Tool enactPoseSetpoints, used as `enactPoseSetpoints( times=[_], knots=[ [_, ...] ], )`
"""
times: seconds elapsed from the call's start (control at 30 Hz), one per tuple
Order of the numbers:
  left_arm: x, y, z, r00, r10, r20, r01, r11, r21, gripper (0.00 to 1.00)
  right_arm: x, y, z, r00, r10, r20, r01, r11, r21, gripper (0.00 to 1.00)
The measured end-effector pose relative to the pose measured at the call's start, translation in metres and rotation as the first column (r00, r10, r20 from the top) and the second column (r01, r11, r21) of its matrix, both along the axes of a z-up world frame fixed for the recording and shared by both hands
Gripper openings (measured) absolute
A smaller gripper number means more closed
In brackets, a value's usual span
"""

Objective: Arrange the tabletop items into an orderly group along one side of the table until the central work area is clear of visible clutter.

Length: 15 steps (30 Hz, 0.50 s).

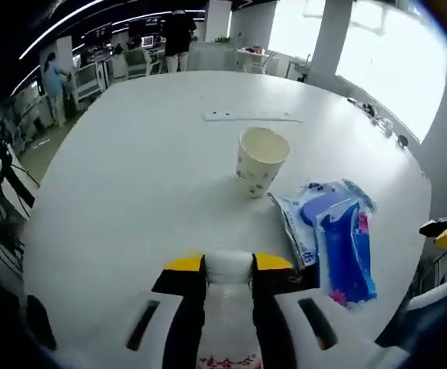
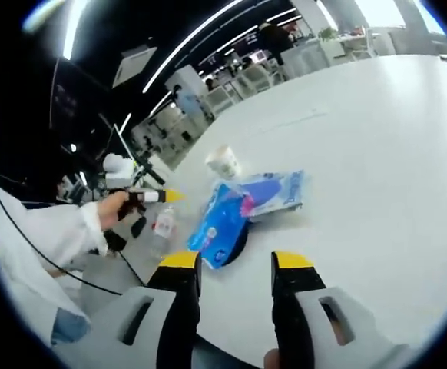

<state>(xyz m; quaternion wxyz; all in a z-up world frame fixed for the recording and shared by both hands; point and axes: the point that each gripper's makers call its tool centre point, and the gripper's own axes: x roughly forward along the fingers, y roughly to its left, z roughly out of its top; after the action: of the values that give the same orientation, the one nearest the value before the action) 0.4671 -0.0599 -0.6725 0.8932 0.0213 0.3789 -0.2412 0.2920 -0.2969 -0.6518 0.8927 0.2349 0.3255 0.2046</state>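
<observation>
Left claw [image 1: 229,265] pinching a clear bottle [image 1: 227,323], paper cup [image 1: 261,160] beyond on the white surface [image 1: 131,177], blue packets [image 1: 335,234] just beside the cup, right claw [image 2: 235,263] spread, holding nothing

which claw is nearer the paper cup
Left. The left claw, shut on a bottle, faces the paper cup just ahead. The right claw sits farther back, beyond the blue packs.

Speckled cream cup [image 1: 263,160], blue-white packets [image 1: 332,235]

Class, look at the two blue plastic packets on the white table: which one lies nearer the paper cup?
The paler blue-and-white packet, lying beside the patterned paper cup; the darker blue packet with pink lies beyond it.
</observation>
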Motion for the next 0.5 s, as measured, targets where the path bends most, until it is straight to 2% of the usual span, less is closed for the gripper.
enactPoseSetpoints(
  times=[0.2, 0.3, 0.4, 0.5],
  knots=[
    [-0.011, 0.024, 0.046, 0.992, 0.096, 0.086, -0.089, 0.993, -0.083, 0.2, 0.006, 0.013, 0.014, 0.998, 0.026, 0.059, -0.028, 0.999, 0.03, 0.41],
    [-0.011, 0.032, 0.066, 0.983, 0.124, 0.137, -0.111, 0.989, -0.094, 0.19, 0.01, 0.014, 0.019, 0.997, 0.013, 0.082, -0.016, 0.999, 0.046, 0.44],
    [-0.004, 0.036, 0.088, 0.972, 0.135, 0.194, -0.117, 0.988, -0.101, 0.19, 0.012, 0.014, 0.022, 0.995, 0.01, 0.096, -0.015, 0.999, 0.049, 0.43],
    [0.012, 0.032, 0.112, 0.958, 0.13, 0.257, -0.107, 0.989, -0.099, 0.19, 0.014, 0.013, 0.022, 0.995, 0.001, 0.102, -0.006, 0.999, 0.051, 0.43]
  ],
)
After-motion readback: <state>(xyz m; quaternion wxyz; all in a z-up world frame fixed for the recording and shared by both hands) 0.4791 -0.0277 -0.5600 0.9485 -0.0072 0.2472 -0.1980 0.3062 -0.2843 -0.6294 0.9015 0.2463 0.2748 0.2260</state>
